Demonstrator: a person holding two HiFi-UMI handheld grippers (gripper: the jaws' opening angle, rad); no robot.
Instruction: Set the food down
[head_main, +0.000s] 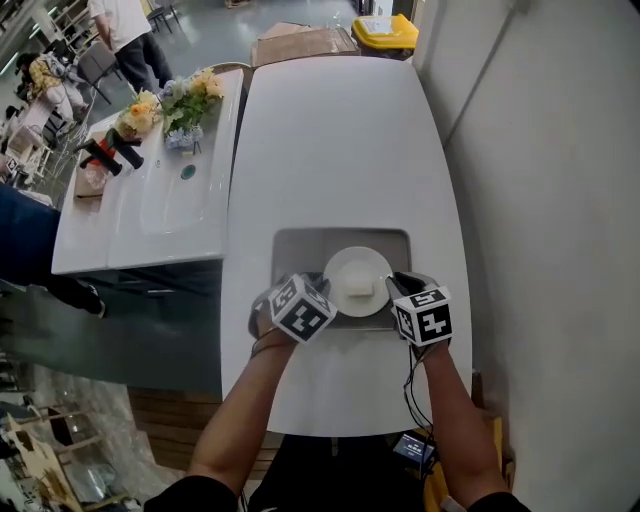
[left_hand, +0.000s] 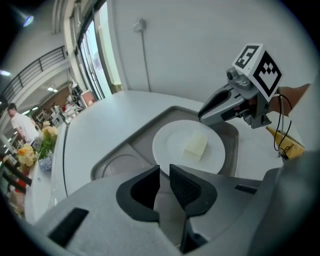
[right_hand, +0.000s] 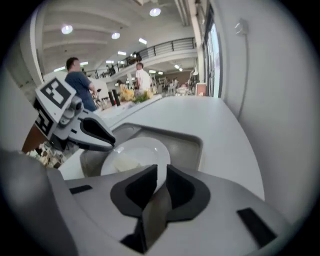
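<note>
resting flat in the grey tray (head_main: 296, 243) near the 6 o'clock end of the white bench (head_main: 340, 130), the white plate (head_main: 356, 261) carries the food (head_main: 359, 290), a pale block just toward 6 o'clock of the plate's centre, its longer side seeming to run from 9 to 3 o'clock

taking the plate as the clock face in the head view, the left tool (left_hand: 164, 172) sits at about 8 o'clock on the rim and the right tool (right_hand: 162, 172) at about 4 o'clock, each as near as the other, both pointing inward and down, so the way clear looks to be straight back out along those same lines

in the left gripper view its jaws stand a little apart, the plate's rim just past their tips and nothing pinched between them; in the right gripper view its jaws are also a little apart, with the rim's white edge standing in the gap, loosely by the look of it and not clamped

the set-down looks done, and a snagged rim on the right side is the thing to watch

the bench is smooth, bare and white beyond the tray; a plain wall (head_main: 540, 200) runs close at 3 o'clock, a second bench with flowers (head_main: 190, 95) lies at 10 o'clock, and a person (head_main: 125, 30) stands at 11 o'clock
</note>
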